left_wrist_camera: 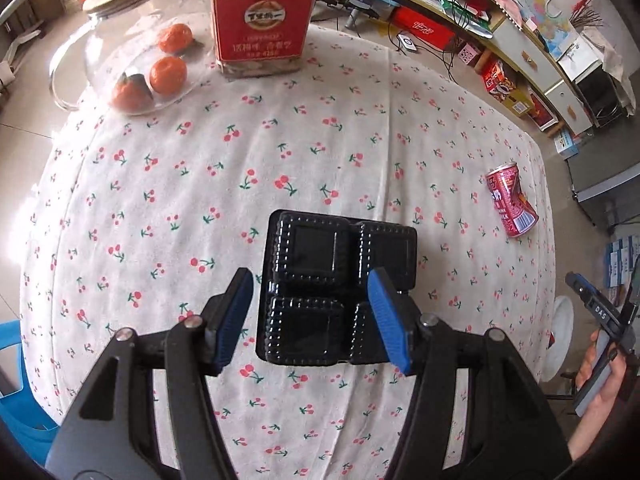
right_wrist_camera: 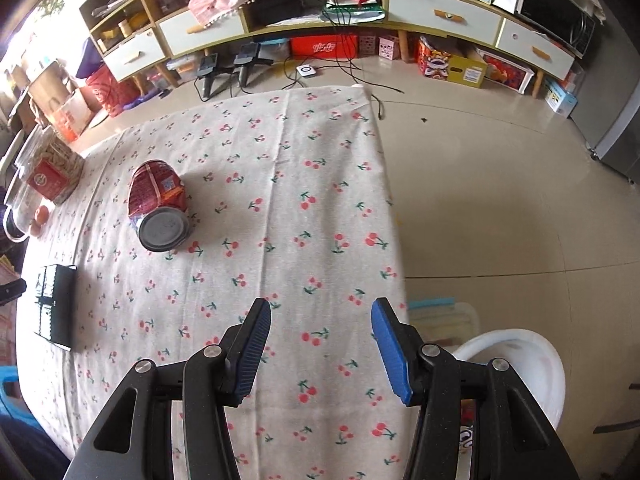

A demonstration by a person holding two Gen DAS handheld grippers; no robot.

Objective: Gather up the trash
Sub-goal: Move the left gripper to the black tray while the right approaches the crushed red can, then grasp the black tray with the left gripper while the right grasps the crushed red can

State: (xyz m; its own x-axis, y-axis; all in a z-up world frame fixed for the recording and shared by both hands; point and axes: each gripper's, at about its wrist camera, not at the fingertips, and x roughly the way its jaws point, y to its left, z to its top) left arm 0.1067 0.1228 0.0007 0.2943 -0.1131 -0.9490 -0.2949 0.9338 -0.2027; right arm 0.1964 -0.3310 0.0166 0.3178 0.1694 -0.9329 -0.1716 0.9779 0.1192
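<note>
So the trash here looks like two things: a black plastic tray (left_wrist_camera: pixel 340 288) with four moulded pockets, and a dented red can (left_wrist_camera: pixel 511 206) lying on its side; both sit on the cherry-print surface (left_wrist_camera: pixel 240 184).

The tray is right in front of the left gripper (left_wrist_camera: pixel 311 316) — seen between the jaws, which stand parted with nothing clamped; I can't tell how far above the tray they are. The can lies well off to the right of those jaws, near the surface's edge.

From the right gripper (right_wrist_camera: pixel 321 350) the can (right_wrist_camera: pixel 160 210) is ahead and to the left of the jaws; those are released too, with only bare cloth between them. A white bin (right_wrist_camera: pixel 532 364) sits on the floor just right of the right jaws, beside the surface — probably where the trash goes.

What could go wrong, as I see it: the tray is wide, thin and glossy, so the jaws might not span it, or might slip off a rim and flick it away; the can is round and on its side near the edge, so a nudge could roll it onto the floor; pinching low could also snag the cloth and drag the jar of seeds (left_wrist_camera: pixel 262 20) and the oranges (left_wrist_camera: pixel 168 74) beyond.
</note>
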